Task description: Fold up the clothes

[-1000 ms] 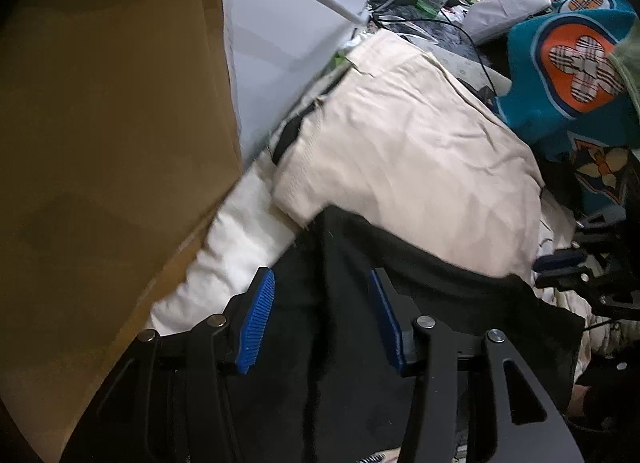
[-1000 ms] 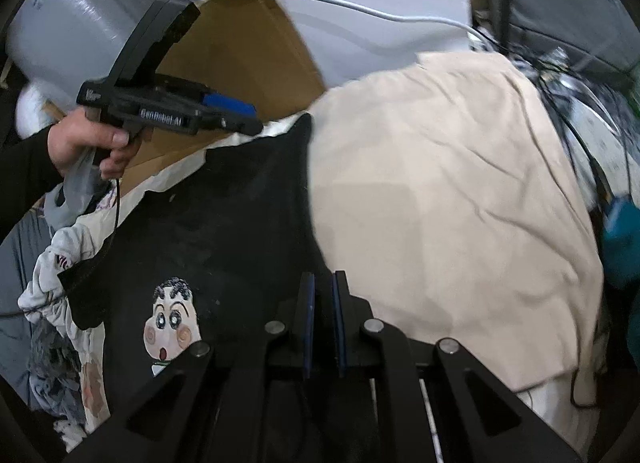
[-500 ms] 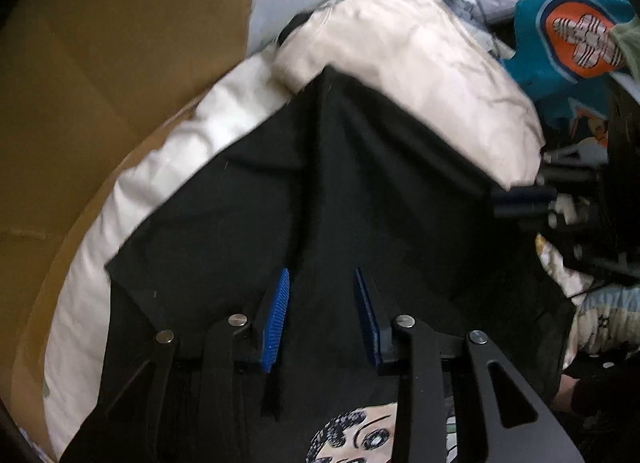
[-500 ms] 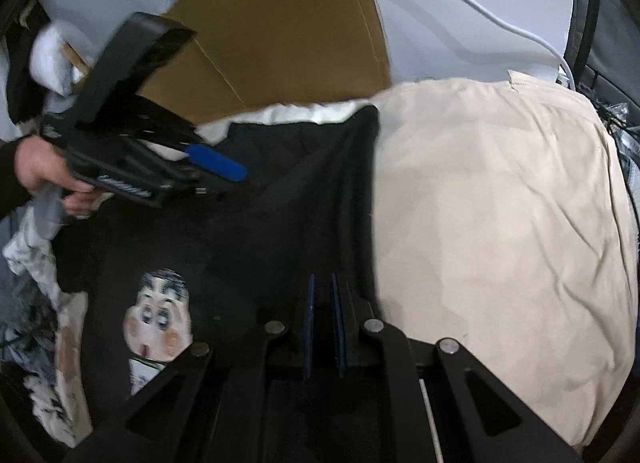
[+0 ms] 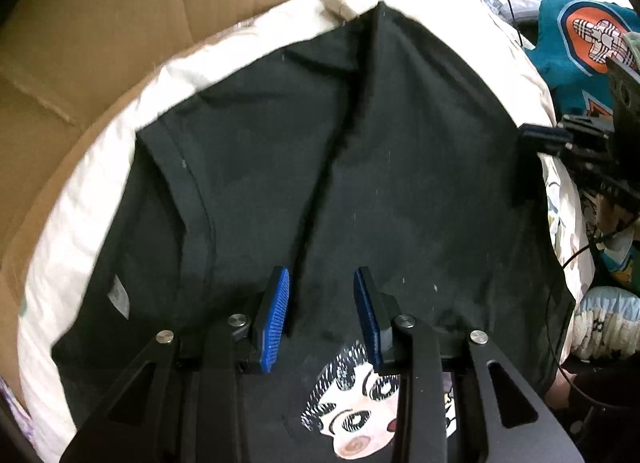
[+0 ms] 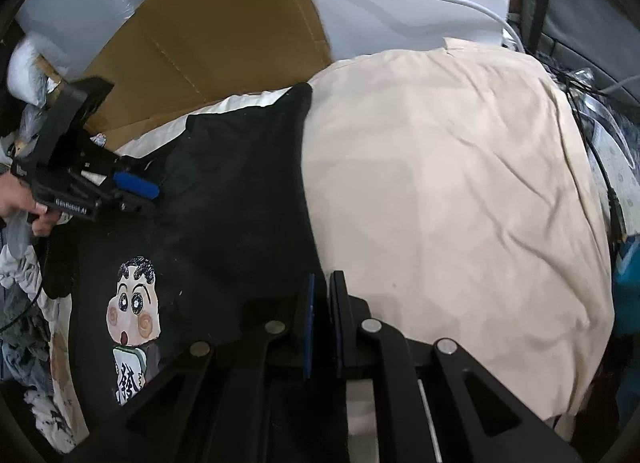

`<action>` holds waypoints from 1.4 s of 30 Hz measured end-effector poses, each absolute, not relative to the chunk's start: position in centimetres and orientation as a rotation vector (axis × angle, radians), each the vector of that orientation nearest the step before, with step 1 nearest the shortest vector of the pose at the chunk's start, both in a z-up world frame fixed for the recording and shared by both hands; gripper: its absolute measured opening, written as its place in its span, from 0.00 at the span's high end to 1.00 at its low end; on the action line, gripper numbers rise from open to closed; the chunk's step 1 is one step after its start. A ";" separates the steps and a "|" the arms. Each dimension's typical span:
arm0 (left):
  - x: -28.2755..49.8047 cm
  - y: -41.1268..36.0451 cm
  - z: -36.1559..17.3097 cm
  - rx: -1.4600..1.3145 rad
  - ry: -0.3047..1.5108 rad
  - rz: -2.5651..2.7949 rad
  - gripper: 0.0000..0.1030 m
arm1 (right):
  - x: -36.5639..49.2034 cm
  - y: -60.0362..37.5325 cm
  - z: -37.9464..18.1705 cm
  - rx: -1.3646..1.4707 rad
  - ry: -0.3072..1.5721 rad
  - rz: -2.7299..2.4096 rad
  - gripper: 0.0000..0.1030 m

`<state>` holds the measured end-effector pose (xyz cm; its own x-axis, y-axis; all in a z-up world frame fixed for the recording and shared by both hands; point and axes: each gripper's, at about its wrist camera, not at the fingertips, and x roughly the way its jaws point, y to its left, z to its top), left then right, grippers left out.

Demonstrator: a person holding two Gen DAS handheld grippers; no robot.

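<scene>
Garment: black cartoon-print T-shirt (image 5: 400, 167) spread over cream cushion (image 6: 460, 191).
Left gripper (image 5: 322, 313): fingers parted, just narrowed, nothing pinched.
Right gripper (image 6: 322, 319): pressed together on the shirt's edge.
Surroundings: brown cardboard sheet (image 5: 100, 23) behind; teal patterned cloth (image 5: 580, 59) beside.

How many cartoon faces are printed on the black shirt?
1. The cartoon face is on the black shirt, near its lower left in the right wrist view. Folds may hide other prints.

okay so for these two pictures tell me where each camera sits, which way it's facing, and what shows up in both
Left wrist: on the left gripper, looking steeply down along its parted fingers at the black T-shirt; the right gripper enters at the right edge.
Right wrist: on the right gripper, angled down at the shirt's edge and the cream garment; the left gripper and a hand show at left.
Shared: shirt, cartoon print, cardboard.
</scene>
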<state>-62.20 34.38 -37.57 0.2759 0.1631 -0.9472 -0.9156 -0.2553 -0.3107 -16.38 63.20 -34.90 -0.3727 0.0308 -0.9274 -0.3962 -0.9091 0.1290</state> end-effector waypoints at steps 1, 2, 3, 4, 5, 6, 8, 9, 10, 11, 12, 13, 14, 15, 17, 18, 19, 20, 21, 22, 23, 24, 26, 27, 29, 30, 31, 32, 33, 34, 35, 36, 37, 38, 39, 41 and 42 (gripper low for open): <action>-62.1 34.1 -37.8 -1.442 0.747 1.233 0.67 | -16.2 63.2 -34.7 -1.582 0.479 2.351 0.94; -61.9 33.9 -38.1 -1.442 0.746 1.235 0.67 | -15.9 63.1 -34.5 -1.582 0.469 2.348 0.94; -61.8 33.7 -38.3 -1.442 0.746 1.237 0.67 | -15.6 63.0 -34.2 -1.580 0.461 2.347 0.94; -61.6 33.4 -38.6 -1.442 0.746 1.239 0.67 | -15.3 63.0 -34.0 -1.577 0.461 2.342 0.94; -61.5 33.2 -38.9 -1.445 0.750 1.243 0.67 | -14.9 63.0 -33.8 -1.573 0.467 2.334 0.94; -61.6 33.1 -39.3 -1.457 0.756 1.248 0.68 | -14.5 63.0 -33.6 -1.564 0.477 2.329 0.94; -61.8 32.8 -40.0 -1.493 0.765 1.256 0.87 | -13.8 62.8 -33.4 -1.555 0.494 2.327 0.94; -61.9 32.7 -40.1 -1.500 0.761 1.257 0.95 | -13.5 62.6 -33.4 -1.555 0.500 2.324 0.94; -62.0 32.6 -40.1 -1.502 0.752 1.258 0.95 | -13.2 62.4 -33.4 -1.555 0.505 2.322 0.94; -62.0 32.5 -40.0 -1.502 0.742 1.259 0.95 | -13.0 62.2 -33.4 -1.556 0.510 2.321 0.94; -62.0 32.4 -39.7 -1.496 0.738 1.262 0.96 | -12.8 62.0 -33.5 -1.561 0.515 2.318 0.94; -62.0 32.3 -39.4 -1.485 0.740 1.268 0.97 | -12.6 61.7 -33.6 -1.564 0.519 2.316 0.94; -62.0 32.3 -39.2 -1.478 0.739 1.272 0.97 | -12.5 61.4 -33.6 -1.563 0.524 2.318 0.94; -61.9 32.3 -39.1 -1.477 0.736 1.270 0.97 | -12.4 61.1 -33.6 -1.562 0.529 2.323 0.94; -61.9 32.3 -39.0 -1.469 0.748 1.279 0.97 | -12.3 60.5 -33.6 -1.565 0.536 2.329 0.94; -61.8 32.3 -38.9 -1.464 0.756 1.286 0.97 | -12.3 60.1 -33.6 -1.570 0.540 2.335 0.94; -61.8 32.3 -38.9 -1.458 0.765 1.294 0.97 | -12.4 59.8 -33.7 -1.577 0.539 2.340 0.94; -61.8 32.3 -38.8 -1.456 0.768 1.301 0.97 | -12.6 59.4 -33.8 -1.583 0.542 2.346 0.94; -61.8 32.3 -38.7 -1.457 0.765 1.307 0.97 | -12.8 59.0 -34.0 -1.590 0.547 2.351 0.94; -61.7 32.3 -38.6 -1.462 0.760 1.305 0.97 | -13.0 58.6 -34.1 -1.596 0.553 2.357 0.94; -61.6 32.3 -38.6 -1.473 0.752 1.293 0.97 | -13.2 58.2 -34.3 -1.604 0.559 2.365 0.94; -61.5 32.3 -38.5 -1.485 0.748 1.286 0.96 | -13.6 57.6 -34.6 -1.615 0.562 2.376 0.94; -61.4 32.3 -38.5 -1.511 0.750 1.282 0.96 | -14.3 56.3 -35.1 -1.639 0.564 2.401 0.94; -61.3 32.3 -38.3 -1.515 0.749 1.285 0.96 | -14.7 55.7 -35.5 -1.649 0.569 2.412 0.94; -61.2 32.3 -37.8 -1.504 0.743 1.301 0.96 | -15.5 54.6 -36.3 -1.672 0.580 2.433 0.94; -61.1 32.3 -37.6 -1.498 0.736 1.309 0.96 | -15.8 54.1 -36.7 -1.685 0.583 2.438 0.94; -61.0 32.4 -37.2 -1.490 0.728 1.316 0.96 | -16.1 53.7 -37.2 -1.700 0.587 2.440 0.94; -60.9 32.4 -36.9 -1.480 0.719 1.324 0.96 | -16.4 53.3 -37.7 -1.716 0.591 2.442 0.94; -60.7 32.5 -36.5 -1.466 0.708 1.332 0.96 | -16.6 52.8 -38.2 -1.731 0.597 2.445 0.94; -60.5 32.6 -36.0 -1.453 0.697 1.338 0.96 | -16.8 52.4 -38.6 -1.743 0.603 2.448 0.94; -60.2 32.8 -35.6 -1.440 0.684 1.342 0.96 | -16.9 52.1 -38.9 -1.755 0.607 2.450 0.94; -59.9 32.9 -35.2 -1.426 0.676 1.351 0.96 | -17.0 51.6 -39.3 -1.768 0.610 2.452 0.94; -59.6 32.9 -35.0 -1.414 0.675 1.363 0.96 | -17.0 51.3 -39.6 -1.781 0.612 2.452 0.94; -59.4 33.0 -34.8 -1.404 0.679 1.374 0.96 | -17.0 51.0 -39.9 -1.793 0.613 2.452 0.94; -59.2 32.9 -34.7 -1.399 0.682 1.383 0.96 | -17.0 50.7 -40.3 -1.805 0.613 2.450 0.94; -59.1 32.7 -35.1 -1.411 0.710 1.398 0.96 | -16.9 50.3 -41.1 -1.826 0.615 2.439 0.94; -59.2 32.5 -35.5 -1.419 0.733 1.406 0.96 | -16.7 50.2 -41.4 -1.836 0.619 2.432 0.94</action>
